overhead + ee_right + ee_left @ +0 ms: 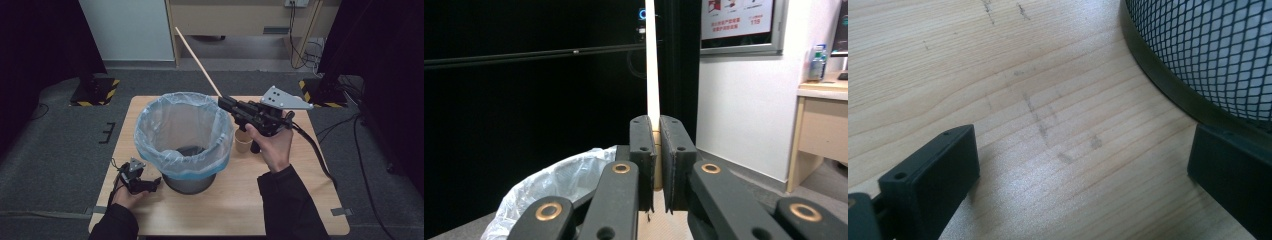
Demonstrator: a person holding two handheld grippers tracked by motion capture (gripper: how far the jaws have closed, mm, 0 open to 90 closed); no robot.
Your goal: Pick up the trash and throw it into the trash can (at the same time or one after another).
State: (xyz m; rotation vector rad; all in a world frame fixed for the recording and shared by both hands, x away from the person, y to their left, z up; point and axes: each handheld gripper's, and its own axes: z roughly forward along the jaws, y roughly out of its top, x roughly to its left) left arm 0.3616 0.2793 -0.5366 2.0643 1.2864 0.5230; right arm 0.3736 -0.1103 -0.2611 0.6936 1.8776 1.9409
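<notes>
The right gripper is clenched on a long, thin, pale wooden stick. In the right gripper view the two black jaws stand nearly together with the stick pinched between them and rising straight beyond the tips. In the high view the stick runs from the jaws toward 11 o'clock, out past the far edge of the light wooden table. The grip point sits at about 2 o'clock on the rim of the black wire-mesh waste bin lined with a translucent pale-blue plastic bag, just beside the bag's edge.

A small brown paper cup stands on the table at 3 o'clock of the bin, just below the right gripper and beside the right hand.

The left gripper rests low at 7 o'clock of the bin. In the left gripper view its jaws stand wide apart over bare table, released, with nothing between them; the bin's mesh wall lies just beside one jaw.
</notes>
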